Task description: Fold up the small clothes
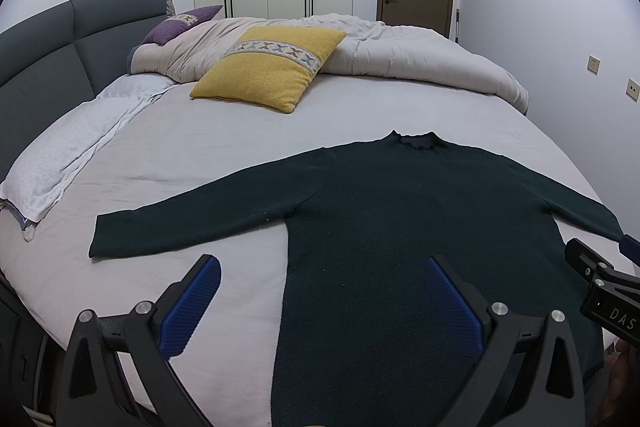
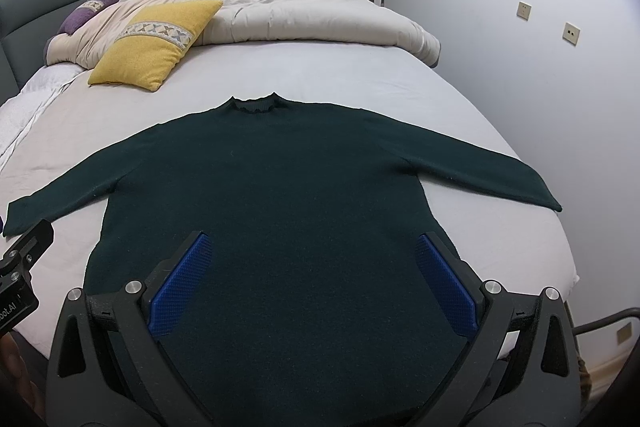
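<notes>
A dark green long-sleeved sweater (image 1: 400,211) lies flat on the bed, collar away from me, both sleeves spread out sideways. It also shows in the right wrist view (image 2: 288,179). My left gripper (image 1: 322,267) is open and empty, hovering over the sweater's left side edge near the hem. My right gripper (image 2: 314,247) is open and empty, hovering over the lower middle of the sweater's body. The right gripper's body shows at the right edge of the left wrist view (image 1: 600,279).
The bed (image 1: 208,155) has a light grey sheet. A yellow cushion (image 1: 268,67), a purple cushion (image 1: 180,25) and a bunched duvet (image 1: 400,51) lie at the far side. A white towel (image 1: 68,155) lies along the left. A grey headboard (image 1: 48,55) stands left.
</notes>
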The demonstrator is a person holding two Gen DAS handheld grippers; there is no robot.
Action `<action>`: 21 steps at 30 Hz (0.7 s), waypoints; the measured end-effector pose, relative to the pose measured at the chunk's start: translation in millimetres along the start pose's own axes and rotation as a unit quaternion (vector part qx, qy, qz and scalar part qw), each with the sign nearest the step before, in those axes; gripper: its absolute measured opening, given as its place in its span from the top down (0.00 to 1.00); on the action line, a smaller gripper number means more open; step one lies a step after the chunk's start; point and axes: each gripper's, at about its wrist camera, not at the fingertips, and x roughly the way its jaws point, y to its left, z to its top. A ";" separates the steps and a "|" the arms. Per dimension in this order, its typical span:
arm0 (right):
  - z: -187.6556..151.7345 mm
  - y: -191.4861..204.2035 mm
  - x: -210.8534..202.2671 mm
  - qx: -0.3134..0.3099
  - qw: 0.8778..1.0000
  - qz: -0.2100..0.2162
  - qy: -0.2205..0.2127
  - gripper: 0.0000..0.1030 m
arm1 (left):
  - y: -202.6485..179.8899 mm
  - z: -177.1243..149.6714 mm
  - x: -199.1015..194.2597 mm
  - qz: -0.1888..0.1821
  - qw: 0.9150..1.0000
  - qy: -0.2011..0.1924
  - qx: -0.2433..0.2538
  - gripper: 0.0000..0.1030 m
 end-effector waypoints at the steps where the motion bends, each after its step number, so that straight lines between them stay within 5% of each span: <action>1: -0.8 0.2 0.6 0.000 1.000 0.000 0.000 0.00 | 0.0 0.1 0.0 0.000 1.000 0.000 0.000 0.00; 21: -3.3 0.0 4.7 0.000 1.000 0.000 0.002 0.00 | 0.0 0.0 0.2 0.000 1.000 0.000 0.000 0.00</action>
